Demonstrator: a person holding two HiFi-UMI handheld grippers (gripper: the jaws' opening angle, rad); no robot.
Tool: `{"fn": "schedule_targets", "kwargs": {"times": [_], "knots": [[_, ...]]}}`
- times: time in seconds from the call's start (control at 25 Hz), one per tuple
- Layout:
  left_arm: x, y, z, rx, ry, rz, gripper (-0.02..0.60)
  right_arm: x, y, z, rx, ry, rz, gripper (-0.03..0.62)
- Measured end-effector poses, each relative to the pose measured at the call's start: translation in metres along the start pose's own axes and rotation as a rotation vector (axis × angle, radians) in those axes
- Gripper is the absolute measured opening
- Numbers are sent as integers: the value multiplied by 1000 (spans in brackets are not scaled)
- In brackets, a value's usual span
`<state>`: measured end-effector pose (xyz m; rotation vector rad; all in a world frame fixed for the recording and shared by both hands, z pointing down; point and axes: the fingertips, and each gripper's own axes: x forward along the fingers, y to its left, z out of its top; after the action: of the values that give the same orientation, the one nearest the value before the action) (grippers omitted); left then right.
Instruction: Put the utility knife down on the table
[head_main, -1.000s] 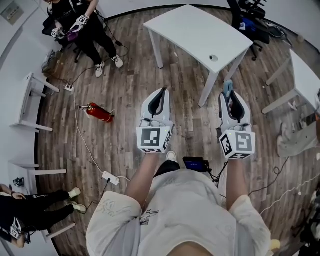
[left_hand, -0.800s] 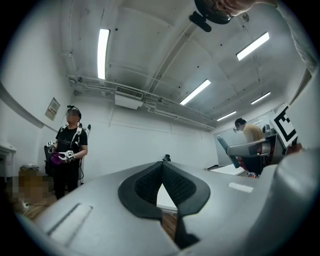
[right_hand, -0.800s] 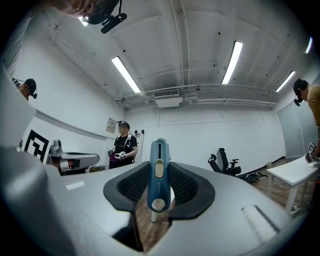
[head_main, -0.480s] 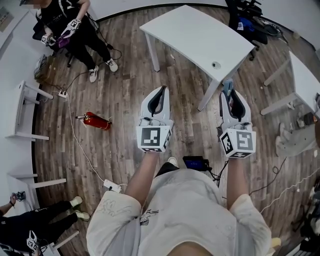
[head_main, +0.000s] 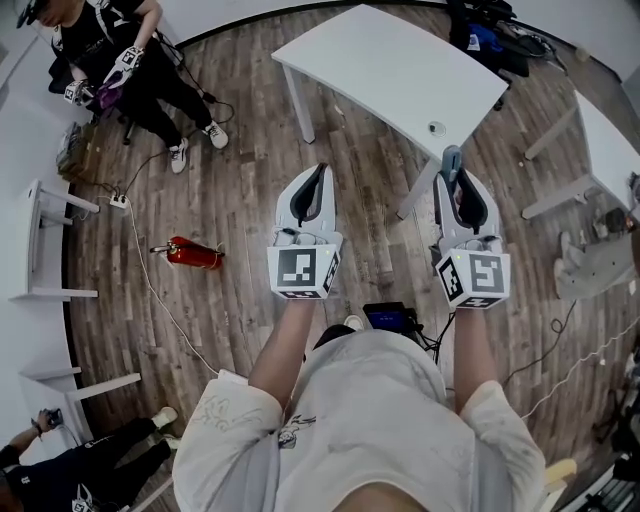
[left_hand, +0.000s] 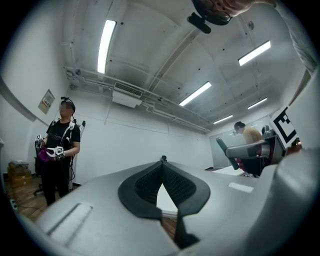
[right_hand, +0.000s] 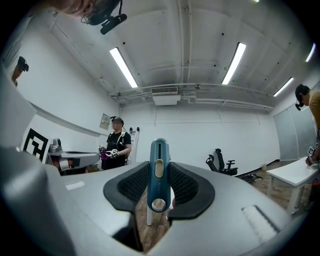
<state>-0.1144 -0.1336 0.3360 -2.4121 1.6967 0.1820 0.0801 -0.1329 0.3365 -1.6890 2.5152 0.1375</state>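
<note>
Right gripper view showed the right gripper (right_hand: 159, 166) pinching the blue utility knife (right_hand: 158, 187) upright, near the white table (head_main: 400, 70); left gripper (left_hand: 162, 161) jaws pressed together, empty

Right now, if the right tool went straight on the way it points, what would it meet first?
Likely the white rectangular table, near its edge; the blue plastic utility knife held in the right tool would touch first. Height unclear.

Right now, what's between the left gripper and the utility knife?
In the head view, only wood floor and one table leg show in that gap. The knife is clamped in the right gripper.
</note>
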Motion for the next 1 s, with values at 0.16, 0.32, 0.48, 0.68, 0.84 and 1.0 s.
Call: {"fn": "schedule_targets", "kwargs": {"times": [0.16,0.32,0.48,0.68,0.84,1.0], "knots": [[2,-5,3,-8,-11,-16,20,-8,-1,1,-26,8,-16,135],[5,-15,2,-17,-9,-30,18,-14,-9,2,-36,17,-34,135],[7,-16,3,-6,-11,-35,20,-12,-10,4,-34,7,-38,135],[8,-10,3,3,-7,-30,20,-7,-9,1,-24,1,-40,135],[10,-8,2,7,-6,-32,18,-3,-9,0,-15,-6,-40,135],[12,-4,0,8,6,-32,20,2,-7,-4,-3,0,-37,135]]}}
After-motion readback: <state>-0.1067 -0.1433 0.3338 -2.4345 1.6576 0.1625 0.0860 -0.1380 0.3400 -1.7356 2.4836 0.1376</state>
